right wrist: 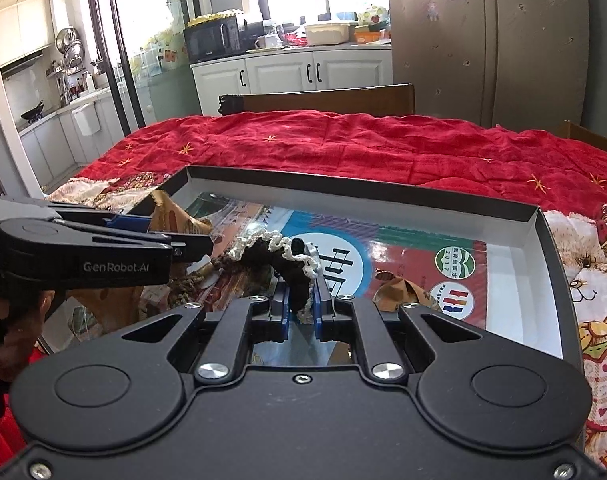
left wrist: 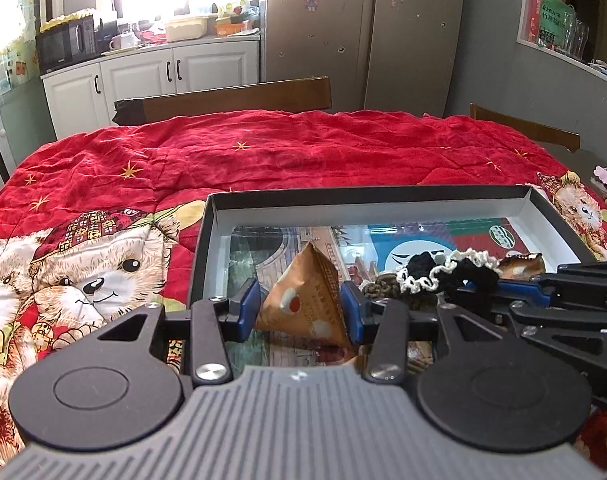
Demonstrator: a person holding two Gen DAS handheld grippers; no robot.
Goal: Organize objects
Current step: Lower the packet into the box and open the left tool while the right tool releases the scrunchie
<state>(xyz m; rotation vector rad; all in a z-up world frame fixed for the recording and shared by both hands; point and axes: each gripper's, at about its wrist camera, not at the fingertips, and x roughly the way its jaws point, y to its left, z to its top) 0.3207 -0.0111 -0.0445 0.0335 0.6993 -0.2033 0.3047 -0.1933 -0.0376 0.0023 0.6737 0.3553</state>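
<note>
On the side of the left gripper [right wrist: 183, 236], as the right wrist camera sees it, white letters spell "GenRobot.AI". Printed sheets line the floor of the shallow black box [right wrist: 367, 196], which sits on a red quilt [right wrist: 343, 144] patterned with teddy bears and gold stars. One round green seal on those sheets carries the year "2017"; the large dark characters on the white circle beside it are partly covered and cannot be read in full. Small print on the snack packet [left wrist: 303, 304] is too blurred to make out.

From its own camera, the left gripper [left wrist: 299, 306] stands partly spread, its blue pads pressing both sides of that orange, pyramid-shaped snack packet, which is held upright over the near left part of the box. The right gripper [right wrist: 302, 300] is clenched almost fully, pinching a black hair scrunchie [right wrist: 291, 264] with a cream crocheted edge; the scrunchie rises from between the pads and curls over the middle of the box. A second, crumpled orange packet [right wrist: 399, 288] lies on the box floor just right of the right gripper. A brownish knitted item [left wrist: 387, 286] lies in the box by the scrunchie.
</note>
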